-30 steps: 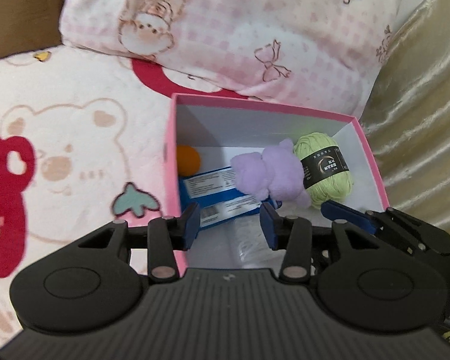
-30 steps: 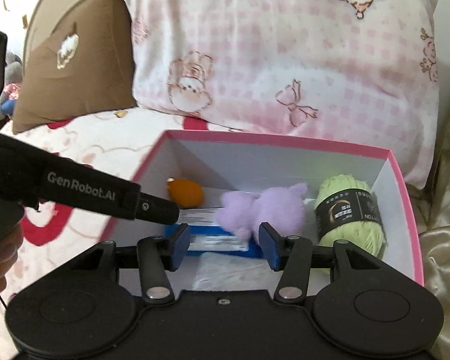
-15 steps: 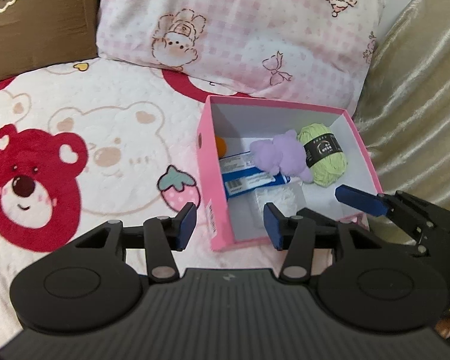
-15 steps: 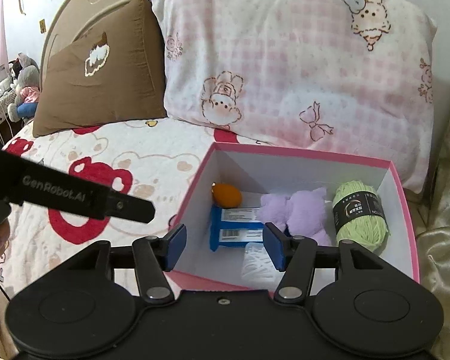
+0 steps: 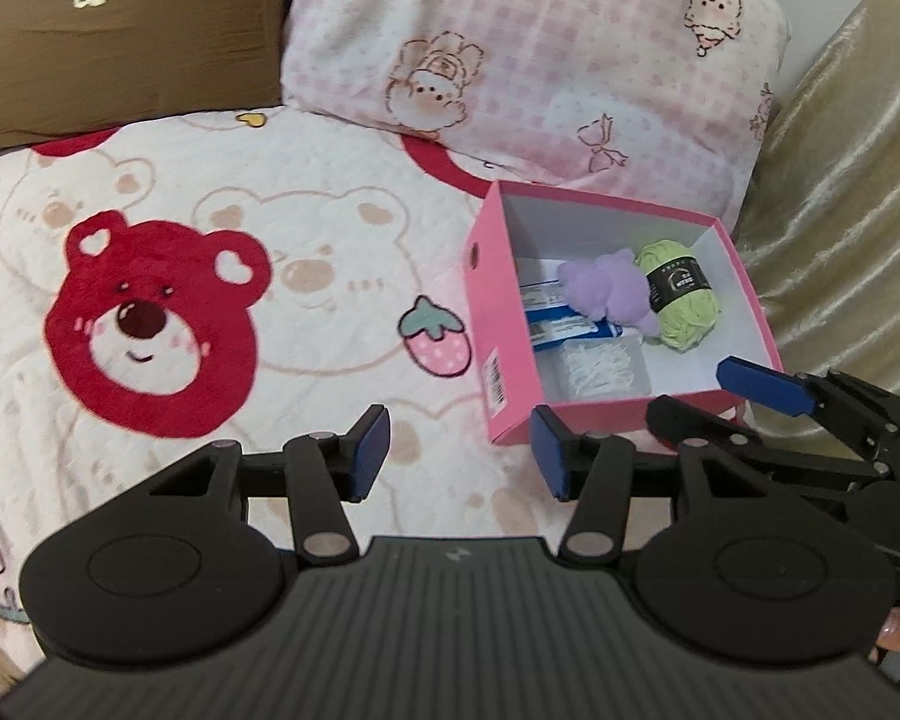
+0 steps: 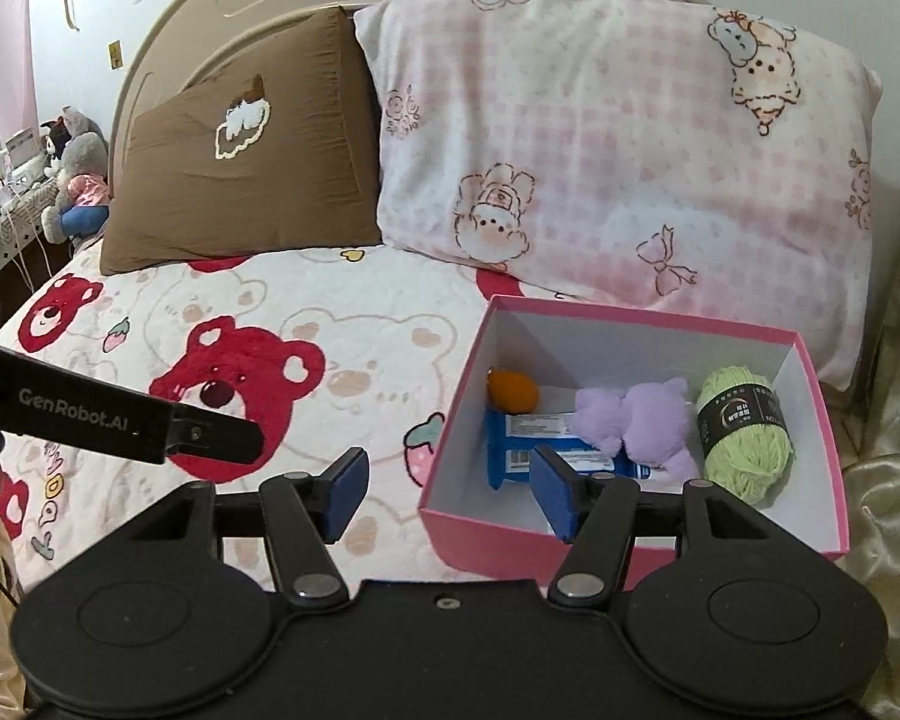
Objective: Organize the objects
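A pink box (image 5: 501, 324) (image 6: 630, 549) sits on the bed by the pink pillow. Inside lie a purple plush toy (image 5: 609, 291) (image 6: 636, 420), a green yarn ball (image 5: 684, 294) (image 6: 744, 432), a blue packet (image 5: 561, 324) (image 6: 528, 447), a clear bag of white sticks (image 5: 600, 369) and an orange ball (image 6: 513, 391). My left gripper (image 5: 459, 453) hovers before the box's near left corner, jaws opening, nothing between them. My right gripper (image 6: 447, 495) hangs over the box's near left edge, jaws also opening and empty.
A bear-print blanket (image 5: 210, 276) covers the bed. A brown pillow (image 6: 240, 174) and a pink checked pillow (image 6: 600, 150) lean on the headboard. A gold curtain (image 5: 846, 198) hangs right of the box. Stuffed toys (image 6: 75, 174) sit on a side table at far left.
Both grippers have pulled back and up from the box, so it looks smaller and more of the bed shows. Both pairs of jaws stand wider than before.
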`<state>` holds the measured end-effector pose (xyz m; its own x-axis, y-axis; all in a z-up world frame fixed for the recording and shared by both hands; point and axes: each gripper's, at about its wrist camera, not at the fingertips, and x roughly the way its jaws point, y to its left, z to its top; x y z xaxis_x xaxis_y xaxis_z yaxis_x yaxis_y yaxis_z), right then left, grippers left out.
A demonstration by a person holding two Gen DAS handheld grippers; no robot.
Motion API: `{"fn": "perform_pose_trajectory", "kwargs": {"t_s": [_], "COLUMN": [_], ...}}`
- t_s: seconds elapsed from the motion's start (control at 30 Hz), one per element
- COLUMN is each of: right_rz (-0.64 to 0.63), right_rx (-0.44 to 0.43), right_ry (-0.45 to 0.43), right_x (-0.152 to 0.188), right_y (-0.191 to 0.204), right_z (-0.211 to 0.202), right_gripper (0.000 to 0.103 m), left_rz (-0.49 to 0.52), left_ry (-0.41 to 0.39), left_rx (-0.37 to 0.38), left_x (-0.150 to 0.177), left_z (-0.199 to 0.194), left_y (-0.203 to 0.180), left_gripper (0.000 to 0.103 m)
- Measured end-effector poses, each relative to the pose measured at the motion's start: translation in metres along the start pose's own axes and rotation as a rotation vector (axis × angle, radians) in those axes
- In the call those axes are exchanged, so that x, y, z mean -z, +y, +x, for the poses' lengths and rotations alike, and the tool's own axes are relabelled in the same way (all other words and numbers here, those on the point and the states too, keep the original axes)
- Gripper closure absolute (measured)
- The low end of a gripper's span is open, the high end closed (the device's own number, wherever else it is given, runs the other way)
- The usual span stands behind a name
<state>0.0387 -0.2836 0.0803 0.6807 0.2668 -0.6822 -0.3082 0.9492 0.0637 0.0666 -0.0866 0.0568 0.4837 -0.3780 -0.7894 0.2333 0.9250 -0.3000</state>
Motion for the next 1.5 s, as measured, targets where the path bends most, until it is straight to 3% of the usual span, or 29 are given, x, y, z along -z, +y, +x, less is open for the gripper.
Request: {"fn": "perform_pose_trajectory", "kwargs": {"t_s": [0.5,0.67,0.93,1.1,1.3,1.5], "right_rz": [-0.009,-0.046,0.010,0.047,0.065,0.085], "right_rx": [-0.010,0.036,0.044,0.075,0.111,0.106], "right_ry": [0.033,0.020,0.049,0.063,0.116,0.136], "right_x": [0.019,0.022,0.026,0.027,0.028,0.029], "right_y": [0.031,0.043,0.045,0.040,0.040,0.039], "right_z": [-0.017,-0.023,-0.015,-0.011,-0.006,-0.008], "right_gripper": [0.032,0.032,0.030,0.008,0.007,0.007], "left_rz": [-0.026,-0.027,-0.032,-0.024,-0.025,-0.034], "left_ry": [-0.026,-0.029,-0.036,-0.036,-0.035,-0.042], "left_rx": [-0.109,-0.111,-0.129,-0.142,-0.148,-0.145], "left_x": [0.035,0.042,0.046,0.046,0.046,0.049], "left_z": [-0.024,-0.028,-0.035,-0.037,-0.037,-0.042], "left_y": [0.031,0.040,0.049,0.052,0.053,0.055], "left_gripper": [0.046,0.044,0.040,0.029,0.010,0.004]}}
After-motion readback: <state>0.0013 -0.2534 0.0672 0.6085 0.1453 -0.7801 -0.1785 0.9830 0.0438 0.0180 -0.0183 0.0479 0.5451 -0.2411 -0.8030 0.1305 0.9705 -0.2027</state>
